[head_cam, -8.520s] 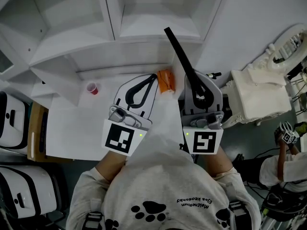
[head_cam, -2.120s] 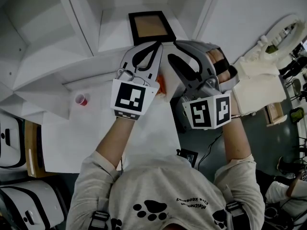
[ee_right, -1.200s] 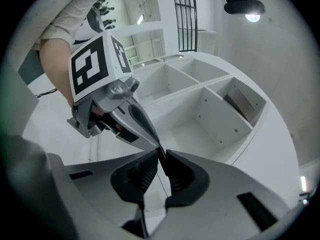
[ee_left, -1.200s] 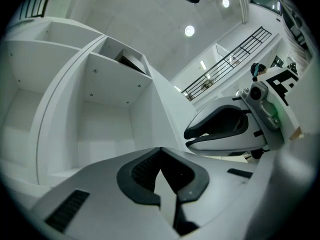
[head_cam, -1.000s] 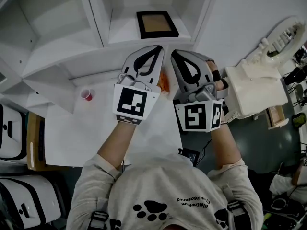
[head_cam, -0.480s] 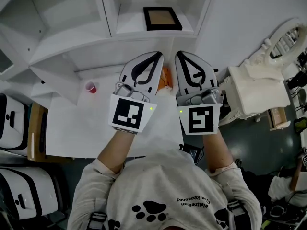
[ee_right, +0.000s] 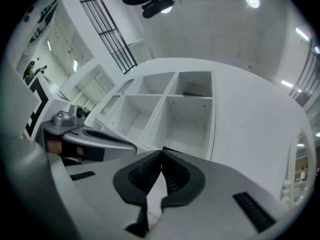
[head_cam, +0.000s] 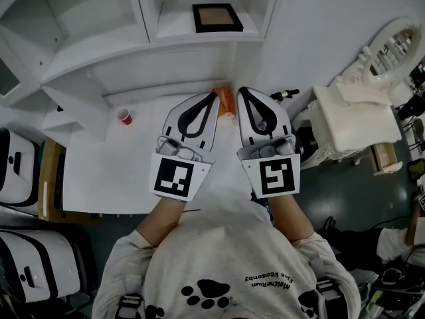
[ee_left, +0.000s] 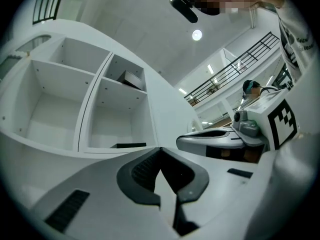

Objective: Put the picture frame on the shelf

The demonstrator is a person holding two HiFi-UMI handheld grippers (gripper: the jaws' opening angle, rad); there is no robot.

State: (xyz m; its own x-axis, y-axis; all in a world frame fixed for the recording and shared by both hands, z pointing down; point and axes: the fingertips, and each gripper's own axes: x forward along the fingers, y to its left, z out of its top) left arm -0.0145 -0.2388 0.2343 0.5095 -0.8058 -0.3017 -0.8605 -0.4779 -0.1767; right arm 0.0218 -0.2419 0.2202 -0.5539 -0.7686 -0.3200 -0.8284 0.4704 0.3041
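— Where is the picture frame [head_cam: 217,17] found?

— It is seen at twelve o'clock in the head view, lying flat in the middle compartment of the white shelf unit [head_cam: 99,52], well apart from both grippers. Its dark border and tan centre are turned up toward the camera. In the left gripper view it is made out only as a thin dark strip [ee_left: 129,145] on a lower compartment's floor.

— How are the jaws held?

— The left gripper [head_cam: 212,94] is shown with its jaws brought together at the tips, and nothing is caught between them. The right gripper [head_cam: 240,90] is likewise clenched on nothing. Its ribbed pads [ee_right: 176,176] are seen meeting at the tip in the right gripper view.

— And how are the two placed?

— They are held side by side above the white table [head_cam: 99,171], with both tips pointed to twelve o'clock, toward the shelf unit. An orange object [head_cam: 224,99] is seen on the table between the two tips. What it is cannot be told. A small red cup [head_cam: 124,116] is set at nine o'clock of the left gripper, near the table's far edge. An ornate white piece of furniture [head_cam: 352,121] is seen at three o'clock of the right gripper, off the table.
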